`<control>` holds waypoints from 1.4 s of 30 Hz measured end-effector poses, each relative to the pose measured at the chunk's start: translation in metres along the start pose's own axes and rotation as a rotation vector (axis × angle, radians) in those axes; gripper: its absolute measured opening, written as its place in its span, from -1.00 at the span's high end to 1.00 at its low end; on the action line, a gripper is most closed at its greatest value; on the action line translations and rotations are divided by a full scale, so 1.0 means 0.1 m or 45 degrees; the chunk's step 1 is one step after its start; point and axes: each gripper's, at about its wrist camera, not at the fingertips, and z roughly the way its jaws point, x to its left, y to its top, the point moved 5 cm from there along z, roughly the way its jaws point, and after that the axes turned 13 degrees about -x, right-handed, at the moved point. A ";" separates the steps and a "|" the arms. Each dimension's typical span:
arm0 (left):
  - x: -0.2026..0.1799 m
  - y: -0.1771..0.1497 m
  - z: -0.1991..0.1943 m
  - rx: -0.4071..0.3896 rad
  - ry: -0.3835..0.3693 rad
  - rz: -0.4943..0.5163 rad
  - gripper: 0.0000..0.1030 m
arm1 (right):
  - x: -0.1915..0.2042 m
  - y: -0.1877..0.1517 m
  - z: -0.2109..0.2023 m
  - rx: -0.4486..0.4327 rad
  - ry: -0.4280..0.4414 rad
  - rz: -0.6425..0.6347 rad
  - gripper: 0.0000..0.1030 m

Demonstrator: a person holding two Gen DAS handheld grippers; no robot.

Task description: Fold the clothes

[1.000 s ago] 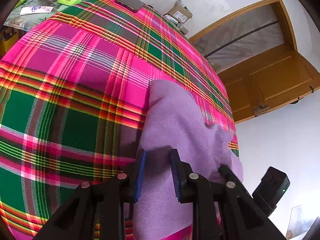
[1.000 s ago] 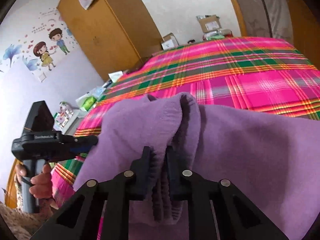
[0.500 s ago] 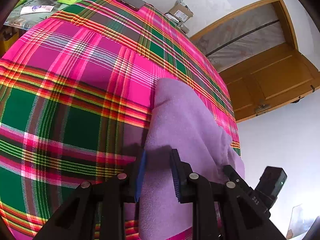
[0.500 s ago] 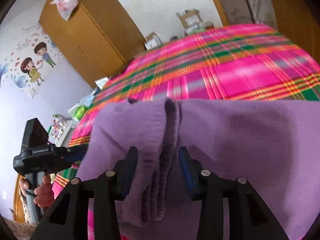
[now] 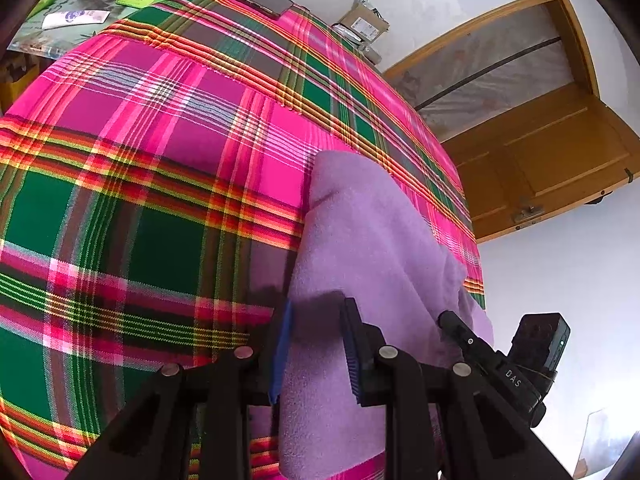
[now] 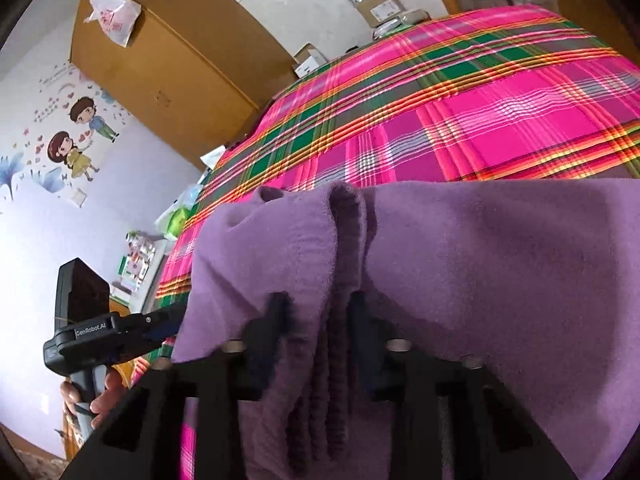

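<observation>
A purple fleece garment (image 5: 360, 232) lies on a bed with a pink and green plaid sheet (image 5: 140, 160). My left gripper (image 5: 316, 332) is shut on the garment's near left edge, and cloth fills the gap between its blue pads. In the right wrist view the garment (image 6: 480, 260) spreads wide, with a ribbed folded hem (image 6: 344, 240) running towards me. My right gripper (image 6: 320, 320) straddles that hem. Its jaws are closing with the fold between them, and the pads do not visibly press on it. The left gripper (image 6: 160, 320) shows at the left, held by a hand (image 6: 104, 396).
A dark phone (image 5: 264, 0) lies at the bed's far end. Beyond it stand a cluttered side table (image 5: 80, 12) and cardboard boxes (image 5: 362, 20). A wooden door (image 5: 560, 160) is on the right, a wooden wardrobe (image 6: 160, 60) on the left. The plaid sheet (image 6: 500, 100) stretches bare beyond the garment.
The right jaws let go of the ribbed fold, spread wide, then narrowed around it again, and the gripper rolled and shifted a little. The raised cloth settled flatter. The left gripper stayed put.
</observation>
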 end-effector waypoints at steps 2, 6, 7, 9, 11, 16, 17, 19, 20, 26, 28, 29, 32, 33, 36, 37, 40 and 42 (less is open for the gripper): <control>0.00 0.00 -0.01 -0.001 0.006 0.003 0.51 | 0.04 0.01 -0.03 -0.016 0.032 -0.009 0.61; 0.00 -0.01 0.00 0.002 0.008 -0.004 0.51 | 0.11 0.04 -0.11 -0.041 0.079 -0.027 0.64; 0.00 -0.02 0.00 0.000 0.008 -0.005 0.51 | 0.10 0.04 -0.12 -0.042 0.069 -0.036 0.58; 0.01 -0.02 0.00 -0.001 0.010 -0.004 0.51 | 0.05 0.01 -0.12 -0.029 0.046 -0.029 0.53; 0.01 -0.03 0.00 0.000 0.012 -0.004 0.51 | -0.03 -0.01 -0.13 -0.017 -0.001 -0.012 0.30; 0.00 -0.01 0.00 0.001 0.016 -0.003 0.51 | -0.08 -0.04 -0.13 0.002 -0.005 -0.012 0.14; 0.00 -0.01 0.01 0.002 0.015 -0.003 0.51 | -0.07 -0.04 -0.12 0.008 -0.006 -0.027 0.13; -0.02 -0.01 0.02 0.002 0.015 -0.005 0.51 | -0.02 -0.03 -0.08 0.020 -0.014 -0.075 0.08; -0.02 -0.02 0.03 0.001 0.014 -0.006 0.51 | 0.00 -0.03 -0.05 0.028 -0.014 -0.087 0.06; -0.03 -0.02 0.02 0.003 0.014 -0.005 0.51 | 0.08 -0.05 0.05 0.074 0.054 -0.117 0.02; -0.02 -0.02 0.02 0.005 0.014 -0.005 0.51 | 0.10 -0.08 0.05 0.094 0.103 -0.092 0.16; -0.02 -0.02 0.02 0.005 0.015 -0.009 0.51 | 0.10 -0.09 0.04 0.097 0.122 -0.086 0.18; -0.02 -0.03 0.01 0.004 0.015 -0.004 0.51 | 0.02 -0.08 0.05 0.085 0.086 -0.055 0.56; -0.03 -0.03 0.01 0.004 0.015 -0.004 0.51 | 0.01 -0.07 0.04 0.081 0.104 -0.031 0.61; -0.05 -0.03 0.00 0.002 0.018 0.002 0.51 | 0.02 -0.05 -0.02 0.051 0.133 -0.015 0.64; -0.05 -0.03 -0.01 0.002 0.016 0.005 0.51 | 0.04 -0.03 -0.06 0.031 0.134 -0.026 0.65; -0.08 -0.04 -0.02 0.001 0.008 0.006 0.51 | 0.12 0.02 -0.16 -0.019 0.158 -0.040 0.65; -0.11 -0.05 -0.02 0.002 0.003 0.015 0.51 | 0.14 0.05 -0.25 -0.048 0.162 -0.037 0.65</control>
